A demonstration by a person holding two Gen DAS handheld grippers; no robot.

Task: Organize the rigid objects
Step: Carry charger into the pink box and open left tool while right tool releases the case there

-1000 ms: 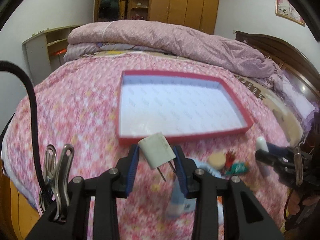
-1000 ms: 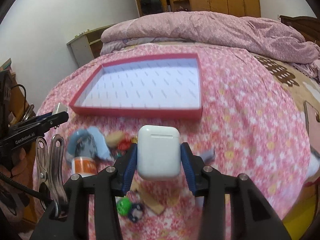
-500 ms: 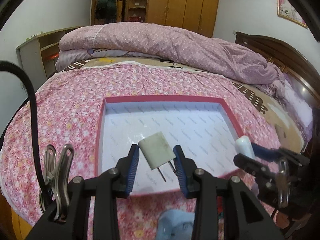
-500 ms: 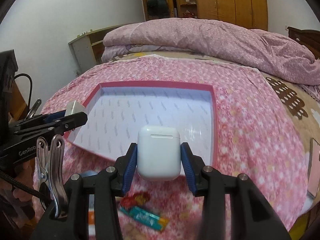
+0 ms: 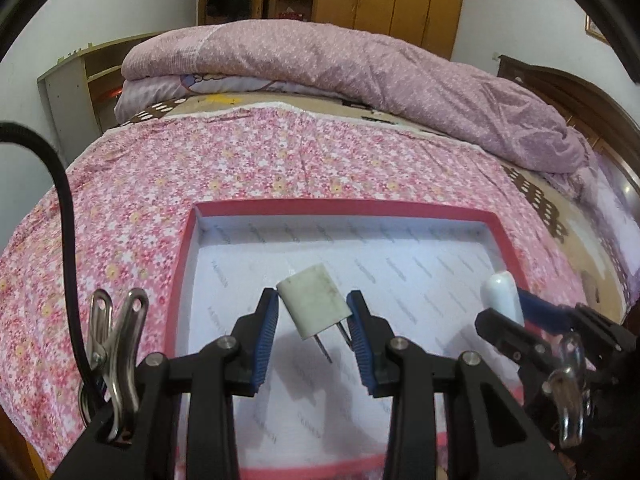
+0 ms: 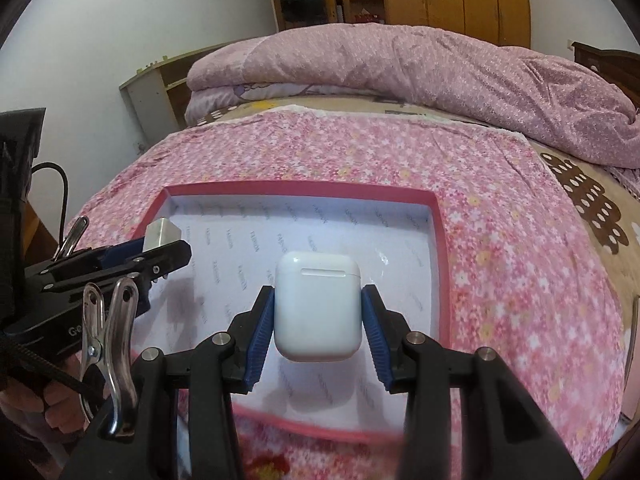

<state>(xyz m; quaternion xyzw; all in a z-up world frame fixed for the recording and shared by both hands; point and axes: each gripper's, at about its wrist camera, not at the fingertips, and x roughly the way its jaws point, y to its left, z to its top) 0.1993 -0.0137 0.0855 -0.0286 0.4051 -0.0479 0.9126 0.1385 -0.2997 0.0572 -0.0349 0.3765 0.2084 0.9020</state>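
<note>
The left claw is clenched on a white plug adapter, which sits tilted between the blue pads with its two metal prongs pointing toward 5 o'clock. It hangs above the white floor of the red-rimmed tray, which lies on the bed with its pink flowered cover. At 3 o'clock in the left wrist view the right claw reaches over the tray's right rim. In the right wrist view it grips a white earbud case, upright with the lid seam at 12 o'clock, also above the tray floor. The left claw shows there at 9 o'clock, over the tray's left rim. A folded purple quilt lies at 12 o'clock beyond the tray
</note>
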